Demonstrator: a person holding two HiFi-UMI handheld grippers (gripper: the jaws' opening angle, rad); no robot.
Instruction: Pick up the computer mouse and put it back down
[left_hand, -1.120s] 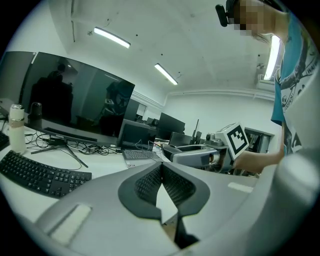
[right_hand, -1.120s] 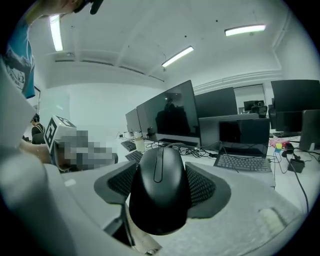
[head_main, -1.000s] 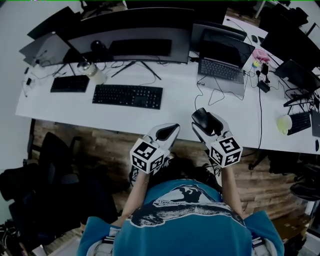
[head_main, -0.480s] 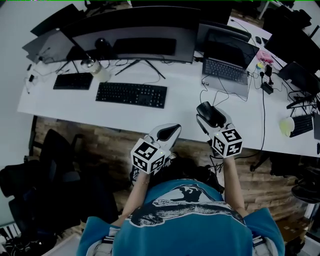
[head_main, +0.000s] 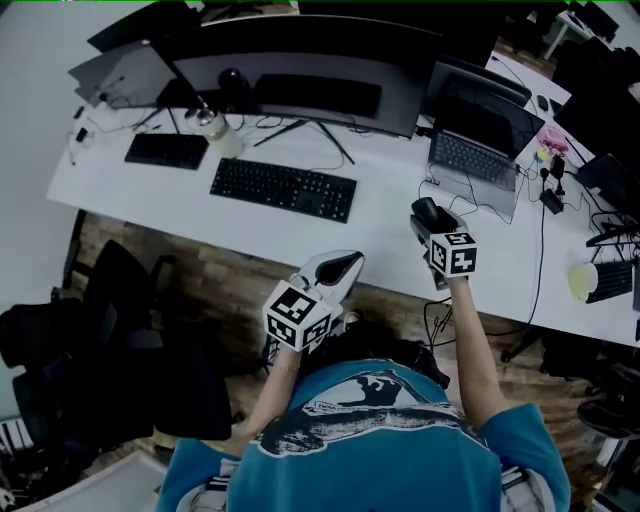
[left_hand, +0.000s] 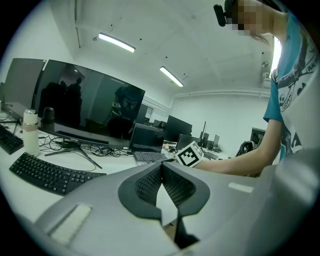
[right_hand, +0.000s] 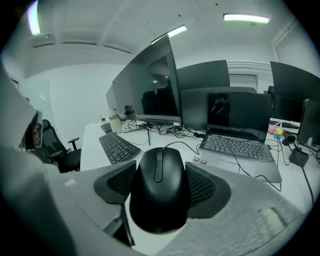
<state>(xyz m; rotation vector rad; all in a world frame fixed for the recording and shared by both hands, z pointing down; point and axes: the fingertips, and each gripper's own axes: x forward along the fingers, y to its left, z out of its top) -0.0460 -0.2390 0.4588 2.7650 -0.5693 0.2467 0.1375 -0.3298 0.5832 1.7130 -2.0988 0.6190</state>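
The pick-up half is judged done. The computer mouse (right_hand: 160, 192) is pinched between the dark pads of the right hand-held gripper (head_main: 428, 222), one pad pressed on each flank. It is carried above the white surface (head_main: 380, 235), near the front edge and just in front of the laptop (head_main: 478, 160). Whether its underside touches the surface cannot be told from either view. The put-down half is judged left: lowering, resting flat, then spreading the jaws. The left hand-held gripper (left_hand: 161, 170) is seen with its jaws pressed together and nothing between them. It is held short of the surface's front edge, over the wooden floor (head_main: 230, 290), and is judged to have no part in this step. Materials are noted. The mouse is a matte black plastic dome, rounded and smooth, with a narrow slot for the wheel along its midline; a slippery, curved shell is expected, so the side grip is judged the sensible one. The pads are dark with a fine ribbed grid. The gripper bodies are smooth light grey. The surface is flat, hard and plain white, with a black keyboard (head_main: 283, 188) lying well apart to the left.
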